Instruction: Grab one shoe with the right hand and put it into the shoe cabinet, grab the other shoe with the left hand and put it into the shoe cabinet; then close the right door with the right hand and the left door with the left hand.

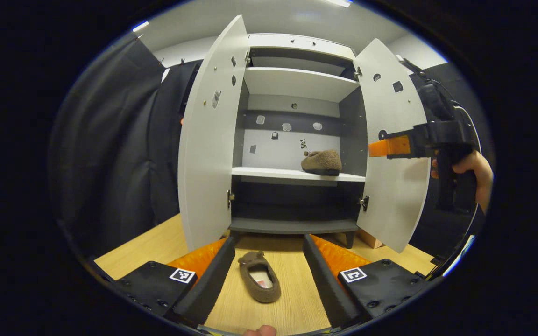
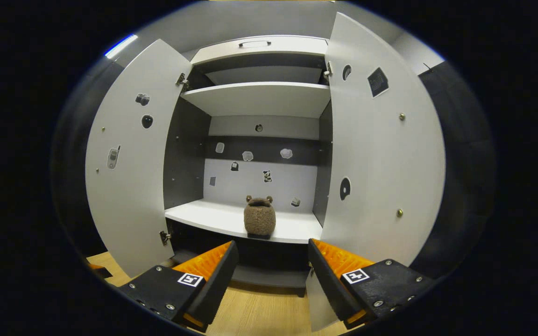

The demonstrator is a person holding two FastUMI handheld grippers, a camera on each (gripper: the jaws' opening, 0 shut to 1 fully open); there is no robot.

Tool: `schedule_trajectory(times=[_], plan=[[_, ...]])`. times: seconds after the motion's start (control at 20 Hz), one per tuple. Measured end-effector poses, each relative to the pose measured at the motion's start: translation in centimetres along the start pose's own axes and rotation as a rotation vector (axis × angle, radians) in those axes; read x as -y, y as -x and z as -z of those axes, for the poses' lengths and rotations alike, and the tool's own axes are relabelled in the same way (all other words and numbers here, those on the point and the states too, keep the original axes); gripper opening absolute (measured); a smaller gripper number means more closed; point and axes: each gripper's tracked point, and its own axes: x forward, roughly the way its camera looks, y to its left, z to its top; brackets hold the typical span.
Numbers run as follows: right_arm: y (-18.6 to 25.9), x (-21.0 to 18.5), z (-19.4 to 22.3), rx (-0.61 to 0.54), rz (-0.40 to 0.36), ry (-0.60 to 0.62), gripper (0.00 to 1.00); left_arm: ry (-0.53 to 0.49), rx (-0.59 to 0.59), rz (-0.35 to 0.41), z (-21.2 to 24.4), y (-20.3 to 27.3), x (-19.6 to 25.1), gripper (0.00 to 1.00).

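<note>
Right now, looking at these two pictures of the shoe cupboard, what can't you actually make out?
- Stickers on the cabinet's back wall: too small to tell, both views.
- Slipper on the shelf: its far end is hidden behind its own heel, right gripper view.
- Right gripper in the left gripper view: seen side-on, so its opening is unclear there.
- Slipper on the floor: the item inside is too small.

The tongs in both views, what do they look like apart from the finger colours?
Each of the left tongs and the right tongs has two long ridged fingers on black screwed blocks, each block bearing a square black-and-white marker. In the left gripper view the right tongs have a black body with a cable.
</note>
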Motion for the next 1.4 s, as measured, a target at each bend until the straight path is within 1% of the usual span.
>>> schedule_trajectory(times=[0.05,0.1,0.15,0.2,0.25,0.3,0.35,0.4,0.55,0.65,0.7,0.75,0.8,0.85,0.9,0.95,1.0,1.05,1.1,1.15,1.2,1.25,1.3,1.35,1.4], plan=[[1.1,-0.4,1.2,0.003,-0.006,-0.035,0.92,0.001,-0.026,-0.001,1.0,-0.6,-0.4,0.99],[2.2,-0.7,2.4,0.001,-0.011,-0.074,0.92,-0.004,-0.053,-0.006,2.0,-1.6,-0.9,0.99],[3.0,-0.8,3.2,0.003,-0.016,-0.105,0.92,-0.003,-0.082,-0.008,3.2,-2.7,-1.3,0.97],[3.6,-0.7,4.1,-0.002,-0.017,-0.123,0.92,0.01,-0.117,-0.012,4.4,-4.2,-1.9,0.99],[4.2,-0.9,4.8,-0.006,-0.034,-0.135,0.93,0.034,-0.165,-0.02,6.4,-5.5,-2.5,0.97],[4.9,-1.6,5.5,-0.018,-0.07,-0.149,0.93,0.063,-0.214,-0.021,8.5,-6.7,-2.8,0.97],[5.4,-1.9,5.9,-0.016,-0.095,-0.157,0.92,0.087,-0.283,-0.037,11.0,-7.5,-3.3,0.99],[5.8,-1.8,6.1,-0.013,-0.109,-0.151,0.93,0.095,-0.344,-0.052,13.2,-8.0,-3.9,0.96],[7.0,-1.9,6.6,-0.009,-0.142,-0.113,0.92,0.064,-0.449,-0.151,18.1,-11.2,-6.8,0.96],[7.5,-2.0,6.8,-0.01,-0.16,-0.115,0.92,0.087,-0.511,-0.176,20.0,-13.3,-7.7,0.97],[7.7,-2.0,7.1,-0.017,-0.166,-0.116,0.92,0.081,-0.543,-0.189,20.8,-14.2,-8.5,0.97],[7.8,-1.8,7.4,-0.021,-0.168,-0.111,0.92,0.081,-0.575,-0.192,21.4,-15.1,-9.0,0.97],[7.9,-1.4,7.4,-0.024,-0.166,-0.105,0.92,0.097,-0.592,-0.187,21.8,-15.7,-9.1,1.0],[7.9,-1.1,7.6,-0.025,-0.164,-0.1,0.92,0.108,-0.596,-0.195,22.2,-15.7,-9.7,0.97],[7.9,-0.9,7.7,-0.027,-0.161,-0.099,0.92,0.103,-0.585,-0.199,21.3,-16.4,-9.9,0.96],[7.8,-0.6,7.7,-0.026,-0.153,-0.102,0.92,0.086,-0.581,-0.202,21.2,-16.7,-10.2,0.96],[7.7,-0.2,7.6,-0.025,-0.145,-0.111,0.93,0.083,-0.584,-0.177,21.3,-17.0,-9.9,1.0],[7.6,0.0,7.6,-0.025,-0.144,-0.125,0.93,0.079,-0.582,-0.155,21.4,-17.3,-9.5,0.99],[7.5,0.2,7.7,-0.026,-0.14,-0.139,0.92,0.07,-0.576,-0.136,21.3,-17.6,-9.1,0.87],[7.5,0.5,7.7,-0.028,-0.136,-0.147,0.92,0.07,-0.572,-0.115,21.2,-17.7,-8.5,0.82],[7.7,0.7,7.9,-0.031,-0.133,-0.149,0.92,0.069,-0.568,-0.107,21.0,-17.7,-8.1,0.66],[7.8,0.9,8.1,-0.033,-0.133,-0.147,0.92,0.053,-0.558,-0.113,20.5,-17.6,-8.0,0.53],[8.1,1.0,8.2,-0.033,-0.134,-0.149,0.92,0.014,-0.551,-0.156,20.0,-17.4,-8.9,0.45],[8.3,1.3,8.2,-0.031,-0.131,-0.153,0.92,0.01,-0.548,-0.172,20.3,-17.7,-9.4,0.3],[8.5,1.5,8.3,-0.034,-0.129,-0.154,0.92,0.035,-0.539,-0.156,19.9,-17.2,-8.8,0.15]])
